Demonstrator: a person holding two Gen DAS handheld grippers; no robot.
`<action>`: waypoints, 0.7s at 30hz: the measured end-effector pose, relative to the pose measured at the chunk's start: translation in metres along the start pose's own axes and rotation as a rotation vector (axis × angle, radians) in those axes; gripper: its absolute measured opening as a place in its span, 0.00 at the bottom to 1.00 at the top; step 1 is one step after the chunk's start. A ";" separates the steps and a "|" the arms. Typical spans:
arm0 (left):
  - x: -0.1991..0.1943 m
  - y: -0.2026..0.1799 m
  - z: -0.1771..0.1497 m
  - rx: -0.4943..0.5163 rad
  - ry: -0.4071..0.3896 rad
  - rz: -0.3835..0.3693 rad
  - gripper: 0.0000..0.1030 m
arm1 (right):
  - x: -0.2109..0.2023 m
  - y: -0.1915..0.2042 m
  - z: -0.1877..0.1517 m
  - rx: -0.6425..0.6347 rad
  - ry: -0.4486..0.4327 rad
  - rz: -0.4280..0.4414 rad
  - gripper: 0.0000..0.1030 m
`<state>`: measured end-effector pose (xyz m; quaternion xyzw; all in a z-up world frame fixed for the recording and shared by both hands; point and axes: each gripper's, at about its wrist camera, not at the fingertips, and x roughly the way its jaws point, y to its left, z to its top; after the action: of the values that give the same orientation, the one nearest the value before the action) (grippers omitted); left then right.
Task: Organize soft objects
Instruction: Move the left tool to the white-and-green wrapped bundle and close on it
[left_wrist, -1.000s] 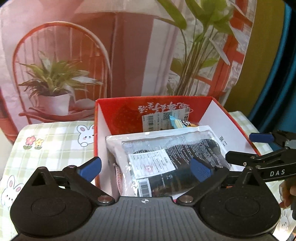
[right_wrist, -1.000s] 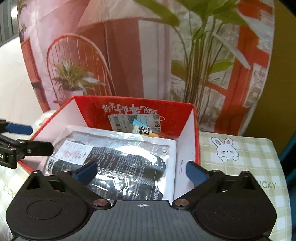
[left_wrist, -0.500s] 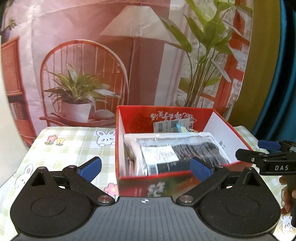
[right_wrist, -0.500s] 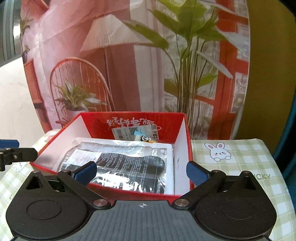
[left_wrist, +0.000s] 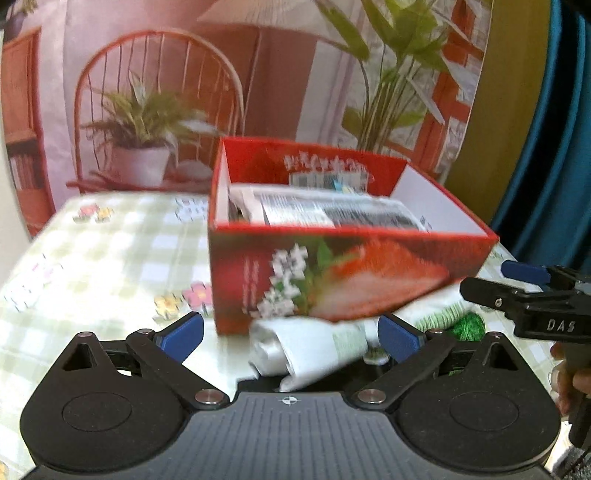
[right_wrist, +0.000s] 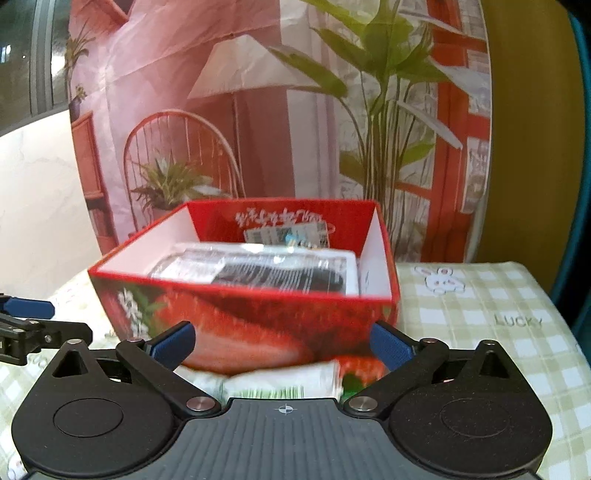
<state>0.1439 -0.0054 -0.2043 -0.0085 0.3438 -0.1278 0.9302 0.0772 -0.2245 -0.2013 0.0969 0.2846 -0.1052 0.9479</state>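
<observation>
**Box partly filled, rolled white pieces still on the table**

At the far left of the left wrist view, the checked tablecloth (left_wrist: 110, 258) with its flower and rabbit prints lies bare of soft goods. The left gripper (left_wrist: 290, 334) hangs low over it, its jaws spread wide with nothing pressed between the blue pads (left_wrist: 181, 334). Between those pads, just in front of the box, lies a rolled white cloth bundle (left_wrist: 306, 350) with a green-striped band; it touches or nearly touches the box's front wall, and no pad bears on it.

Next comes the red strawberry-print box (left_wrist: 332, 273), standing upright and open. Inside it a clear plastic packet (left_wrist: 332, 216) holding something dark lies flat across the floor, and a smaller labelled item stands against the back wall. That much looks put away.

Right of the box's front corner, a second white-and-green piece (left_wrist: 448, 314) rests on the cloth, blurred, so whether it is separate from the first is unclear. Further right the right gripper (right_wrist: 282, 343) comes in, a hand (left_wrist: 570, 380) behind it; its jaws have just been closing slightly from their widest, yet stand apart and empty, straddling the bundle below the box's front.

The judgement: the task is well under way but unfinished. The rolled white pieces outside the box remain to be picked up and placed in beside the packet.
</observation>
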 end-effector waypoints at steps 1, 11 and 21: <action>0.003 0.001 -0.003 -0.009 0.011 -0.006 0.94 | 0.001 0.001 -0.006 -0.006 0.010 0.002 0.93; 0.028 0.017 -0.013 -0.093 0.063 -0.052 0.78 | 0.012 -0.011 -0.018 -0.027 0.022 0.008 0.75; 0.054 0.020 -0.014 -0.115 0.103 -0.098 0.42 | 0.044 -0.015 -0.021 0.039 0.122 0.034 0.61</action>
<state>0.1788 0.0016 -0.2513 -0.0720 0.3973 -0.1537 0.9019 0.0985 -0.2405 -0.2446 0.1261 0.3381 -0.0886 0.9284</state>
